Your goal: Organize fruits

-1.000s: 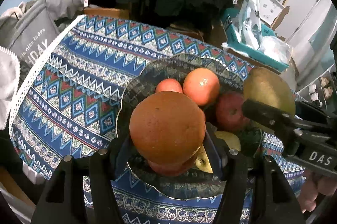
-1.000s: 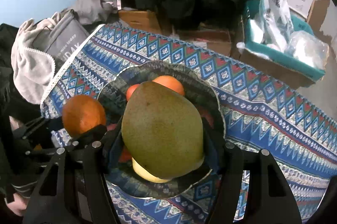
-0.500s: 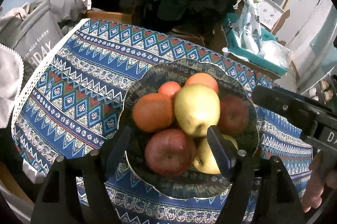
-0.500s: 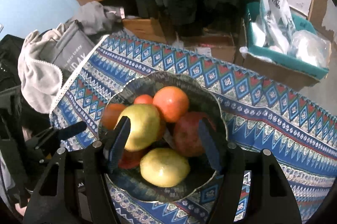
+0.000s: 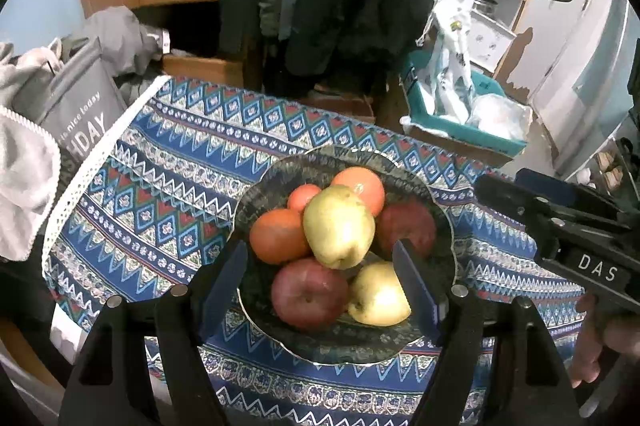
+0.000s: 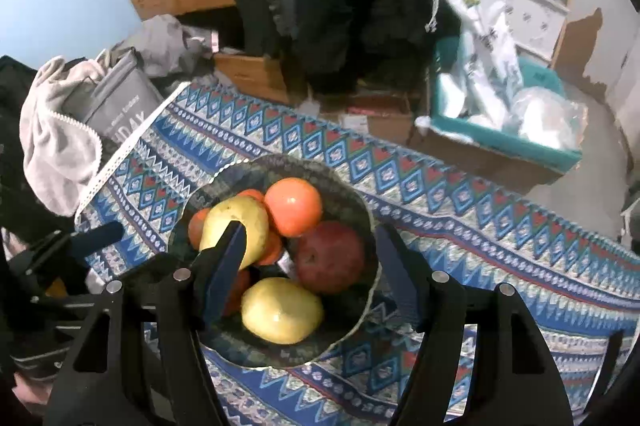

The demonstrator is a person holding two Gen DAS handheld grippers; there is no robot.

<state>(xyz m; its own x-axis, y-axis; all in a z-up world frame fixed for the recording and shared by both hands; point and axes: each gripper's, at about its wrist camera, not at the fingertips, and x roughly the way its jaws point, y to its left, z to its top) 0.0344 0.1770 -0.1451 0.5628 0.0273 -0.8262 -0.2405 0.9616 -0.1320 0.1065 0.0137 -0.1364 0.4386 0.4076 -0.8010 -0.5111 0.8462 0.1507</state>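
Observation:
A dark patterned bowl on the blue patterned tablecloth holds several fruits. A green-yellow mango lies on top, with oranges, red apples and a yellow fruit around it. My left gripper is open and empty, above the bowl's near side. My right gripper is open and empty, also above the bowl. The right gripper also shows at the right edge of the left wrist view.
The tablecloth has a white lace edge at the left. A grey bag and grey cloth lie left of the table. A teal box with plastic bags stands behind. Dark coats hang at the back.
The left gripper let go of the orange and the right gripper let go of the mango; both fruits now lie in the bowl. Both grippers have opened and pulled back, upward.

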